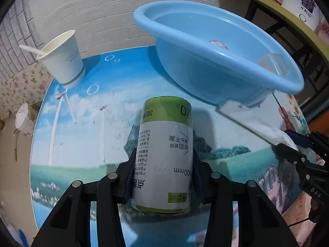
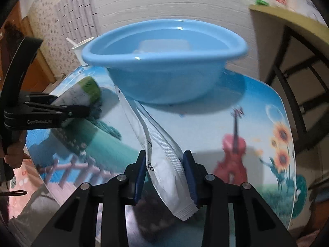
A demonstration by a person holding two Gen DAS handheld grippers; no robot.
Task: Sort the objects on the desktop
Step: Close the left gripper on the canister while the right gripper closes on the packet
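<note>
- Surface: a round table [image 1: 86, 123] covered with a printed landscape scene (sky, windmills, a violin, sunflowers), set against a white panelled wall [image 1: 102, 10]; a side shelf [image 1: 277, 10] with containers stands at the right.
- Left gripper [image 1: 162, 164]: its two pads press on opposite sides of a roll [image 1: 164, 154] with a green-and-white printed label. The roll lies lengthwise between the fingers, its green end pointing away toward the basin. In the right wrist view the same roll [image 2: 82, 94] appears at the far left, tilted, clamped in that gripper [image 2: 67, 111].
- Right gripper [image 2: 164, 175]: closed on a white sachet [image 2: 164, 164], blue pads bearing on either side of it. The sachet's crimped end hangs below the pads; its other end runs up and away to the foot of the basin. From the left wrist view this gripper [image 1: 287, 150] sits at the right edge, the sachet [image 1: 257, 127] stretching from it to the basin's base.
- Blue basin [image 2: 164, 78]: stands at the far side of the table, beyond both grippers; pale items lie inside, not identifiable.
- Paper cup [image 1: 63, 59]: upright at the far left of the table, well apart from the roll, a white stick [image 1: 30, 49] leaning out of it.
- Count: one roll, one sachet, one basin, one cup, two grippers.
- A hand [image 2: 14, 156] grips the left tool's handle.
</note>
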